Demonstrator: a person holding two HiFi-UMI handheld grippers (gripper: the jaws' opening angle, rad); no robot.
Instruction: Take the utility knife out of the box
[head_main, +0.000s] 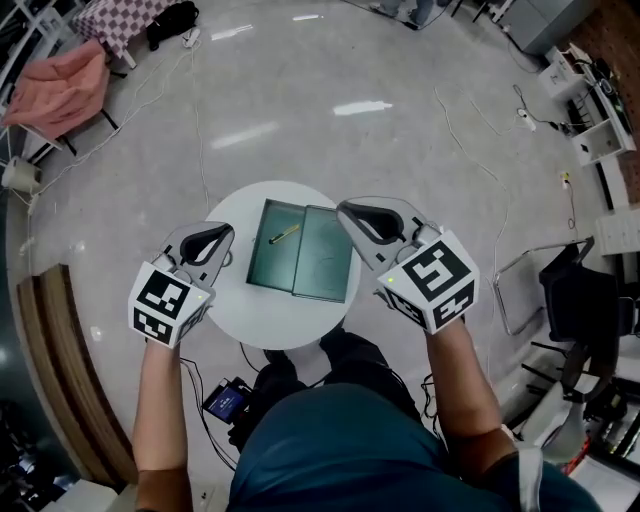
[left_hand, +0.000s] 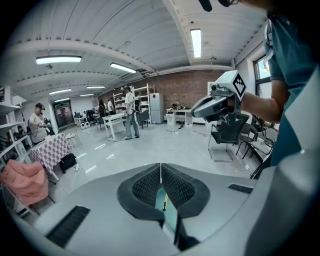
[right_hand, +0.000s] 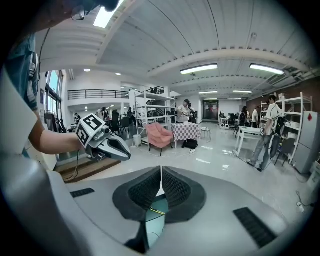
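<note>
From the head view, a round white table (head_main: 270, 322) stands on the pale floor with a dark green box (head_main: 322, 262) lying opened flat on it, and the yellow utility knife (head_main: 284, 234) rests slantwise in the box's left half, near its far edge. The left gripper (head_main: 226, 233) hangs over the table's left rim, just beside the box and not touching it, while the right gripper (head_main: 346, 209) hovers over the box's far right corner. Both point inward, towards each other and the box, and neither carries anything. A pink cloth (head_main: 55, 85) lies draped over a chair at the upper left, and a black chair (head_main: 560, 285) stands well off to the right. In the left gripper view, the left gripper (left_hand: 161, 170) is clenched, its ribbed pads meeting along a thin seam with nothing caught between them. Below the pads, through the opening, a strip of the box (left_hand: 170, 216) shows with the utility knife (left_hand: 164, 202) inside it. The right gripper (left_hand: 196, 113) floats at the upper right, held out from a bare forearm. In the right gripper view, the right gripper (right_hand: 161, 182) is likewise pressed together and empty. Beneath the pads the box (right_hand: 156, 226) shows again, the utility knife (right_hand: 157, 211) a thin yellow bar across it. The left gripper (right_hand: 126, 156) is at the left, its tips closed, and the pink cloth (right_hand: 159, 135) shows farther back beside a checked table (right_hand: 186, 131).
</note>
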